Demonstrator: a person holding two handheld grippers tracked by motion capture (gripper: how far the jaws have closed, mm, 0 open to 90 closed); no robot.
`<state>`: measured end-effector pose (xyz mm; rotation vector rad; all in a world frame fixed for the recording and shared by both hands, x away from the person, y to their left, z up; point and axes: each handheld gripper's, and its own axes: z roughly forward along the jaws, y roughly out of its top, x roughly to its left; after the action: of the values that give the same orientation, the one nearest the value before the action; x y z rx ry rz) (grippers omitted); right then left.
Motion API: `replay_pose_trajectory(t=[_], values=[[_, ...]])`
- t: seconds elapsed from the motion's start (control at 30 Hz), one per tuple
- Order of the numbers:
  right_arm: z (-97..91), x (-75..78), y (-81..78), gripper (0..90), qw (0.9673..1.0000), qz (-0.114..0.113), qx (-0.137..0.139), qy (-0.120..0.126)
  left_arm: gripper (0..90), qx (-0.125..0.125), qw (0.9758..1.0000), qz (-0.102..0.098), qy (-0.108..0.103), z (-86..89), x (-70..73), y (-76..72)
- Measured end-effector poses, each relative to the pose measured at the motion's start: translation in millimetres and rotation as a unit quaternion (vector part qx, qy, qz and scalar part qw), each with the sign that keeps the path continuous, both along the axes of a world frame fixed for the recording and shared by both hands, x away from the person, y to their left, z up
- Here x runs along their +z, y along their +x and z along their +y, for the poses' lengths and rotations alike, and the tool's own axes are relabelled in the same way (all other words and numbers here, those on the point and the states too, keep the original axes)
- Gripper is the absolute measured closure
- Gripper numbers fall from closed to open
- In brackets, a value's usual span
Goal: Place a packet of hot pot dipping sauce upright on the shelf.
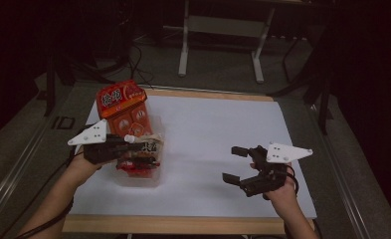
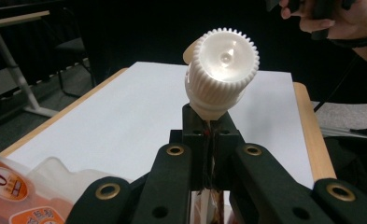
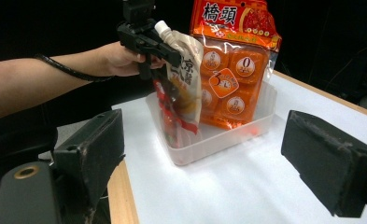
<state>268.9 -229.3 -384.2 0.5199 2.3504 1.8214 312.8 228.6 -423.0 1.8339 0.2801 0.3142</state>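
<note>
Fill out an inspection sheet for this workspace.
Surface: white sheet on a wood-edged table.
Job's things: spouted sauce pouch with white ribbed cap, lower end inside the clear plastic tub; orange snack pack stands upright in the tub.
Clutter: nothing seen.
Grippers: left tool shut on the pouch below the cap; right tool open, empty.
Cables: black cable along the left forearm.
Surroundings: dark room, white table legs beyond.

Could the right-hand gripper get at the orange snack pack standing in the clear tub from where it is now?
Probably yes. The right gripper stands open, with bare white table between it and the tub. The orange pack stands upright at the tub's far end, beside the spouted pouch that the left gripper holds.
</note>
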Motion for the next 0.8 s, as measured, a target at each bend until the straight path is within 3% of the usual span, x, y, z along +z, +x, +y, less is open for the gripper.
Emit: replay_pose_trajectory(t=[0.3,0.6,0.8], values=[[-1.6,1.6,-0.5,13.1,1.0,0.0,-0.001,0.003,88.1,-0.003,0.9999,-0.005,0.015,-3.2,3.4,-4.9],[-0.4,0.4,0.1,13.1,1.0,0.003,0.001,0.002,88.1,-0.004,0.9989,-0.004,0.046,-8.6,9.9,2.9],[-1.2,-0.1,0.2,13.2,1.0,0.005,0.002,0.004,88.0,-0.006,0.9986,-0.007,0.053,-15.6,11.7,7.7]])
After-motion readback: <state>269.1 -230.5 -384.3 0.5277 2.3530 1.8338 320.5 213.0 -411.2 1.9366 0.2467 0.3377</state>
